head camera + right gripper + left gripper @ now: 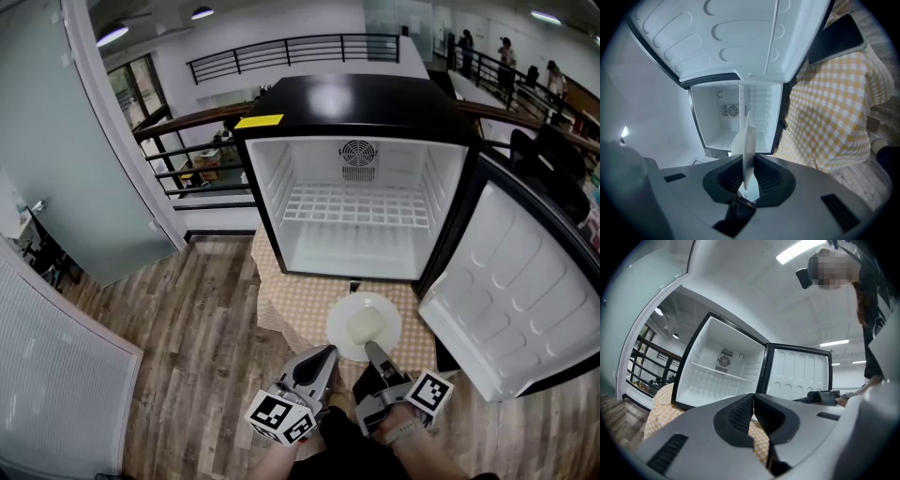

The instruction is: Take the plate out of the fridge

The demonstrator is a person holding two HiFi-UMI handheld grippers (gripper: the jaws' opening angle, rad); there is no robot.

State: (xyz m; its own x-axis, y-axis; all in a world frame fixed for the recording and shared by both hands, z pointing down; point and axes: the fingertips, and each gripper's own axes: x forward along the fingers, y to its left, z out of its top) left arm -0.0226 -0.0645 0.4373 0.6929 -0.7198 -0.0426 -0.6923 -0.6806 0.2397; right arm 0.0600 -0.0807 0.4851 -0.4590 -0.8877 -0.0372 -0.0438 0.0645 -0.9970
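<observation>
The small black fridge (356,103) stands open on a table with a yellow checked cloth (291,305), its white inside bare. Its door (516,300) swings out to the right. A white plate (364,325) hangs in front of the fridge above the cloth, with my right gripper (372,349) shut on its near rim. The right gripper view shows the plate (747,145) edge-on between the jaws of that right gripper (749,176). My left gripper (323,361) is just left of the plate, shut on nothing; in its own view the left gripper (753,401) points at the fridge (722,366).
A wire shelf (356,206) crosses the fridge's inside. A black flat object (446,356) lies on the cloth below the door. Wood floor (187,337) spreads to the left, with a white partition (47,384) near left and black railings (291,47) behind.
</observation>
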